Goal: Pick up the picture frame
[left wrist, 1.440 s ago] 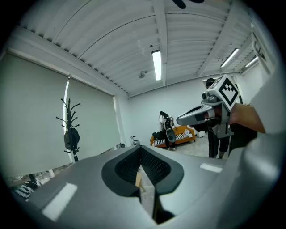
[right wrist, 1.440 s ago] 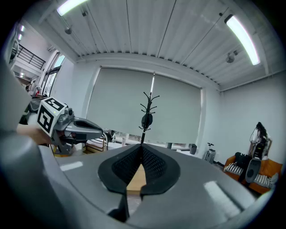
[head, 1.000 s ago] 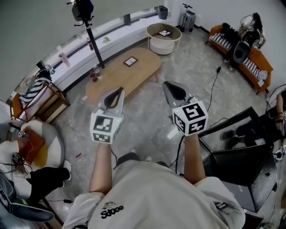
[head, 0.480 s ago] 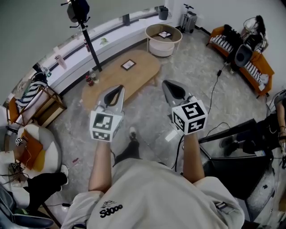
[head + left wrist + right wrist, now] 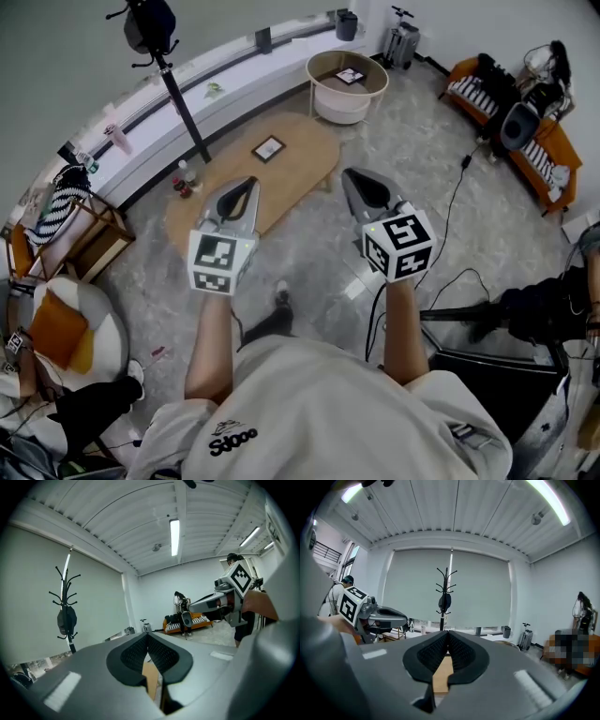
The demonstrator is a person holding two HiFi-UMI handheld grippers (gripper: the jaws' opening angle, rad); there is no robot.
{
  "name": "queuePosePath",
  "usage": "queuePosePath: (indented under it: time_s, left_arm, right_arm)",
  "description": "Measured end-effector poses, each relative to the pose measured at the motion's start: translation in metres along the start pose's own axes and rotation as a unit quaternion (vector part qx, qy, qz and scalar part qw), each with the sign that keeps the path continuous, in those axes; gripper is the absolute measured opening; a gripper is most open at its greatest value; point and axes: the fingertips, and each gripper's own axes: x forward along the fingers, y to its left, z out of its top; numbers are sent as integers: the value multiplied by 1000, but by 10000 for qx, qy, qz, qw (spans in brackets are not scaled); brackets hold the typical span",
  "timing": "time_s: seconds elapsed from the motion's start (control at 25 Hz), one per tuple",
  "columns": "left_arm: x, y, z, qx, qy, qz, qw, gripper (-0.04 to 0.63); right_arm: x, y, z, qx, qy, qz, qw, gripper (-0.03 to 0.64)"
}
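The picture frame (image 5: pixel 269 148), small with a dark border, lies flat on the oval wooden coffee table (image 5: pixel 305 155) ahead of me. Both grippers are held out level, side by side, well short of the table. My left gripper (image 5: pixel 248 181) is shut and holds nothing. My right gripper (image 5: pixel 350 174) is also shut and empty. In the left gripper view the closed jaws (image 5: pixel 148 633) let the tan tabletop (image 5: pixel 150 679) show in the notch below them. The right gripper view shows its closed jaws (image 5: pixel 447 632) the same way.
A second frame lies in the round white side table (image 5: pixel 323 64) beyond the coffee table. A black coat stand (image 5: pixel 178 94) rises at the table's left end, with bottles (image 5: pixel 183 176) near its foot. An orange sofa (image 5: pixel 548 141) stands right. Cables cross the floor (image 5: pixel 450 216).
The person has walked forward, so the coffee table and frame sit nearer and lower in the head view. Both grippers keep their pose and stay shut.
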Motion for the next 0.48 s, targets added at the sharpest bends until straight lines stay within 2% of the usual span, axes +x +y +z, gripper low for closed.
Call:
queuePosePath:
  time_s: [0.48]
  left_arm:
    - [99,90,-7,-134,232,256,9993,9]
  right_arm:
    - [118,-59,22,-32,218,209,9995,3]
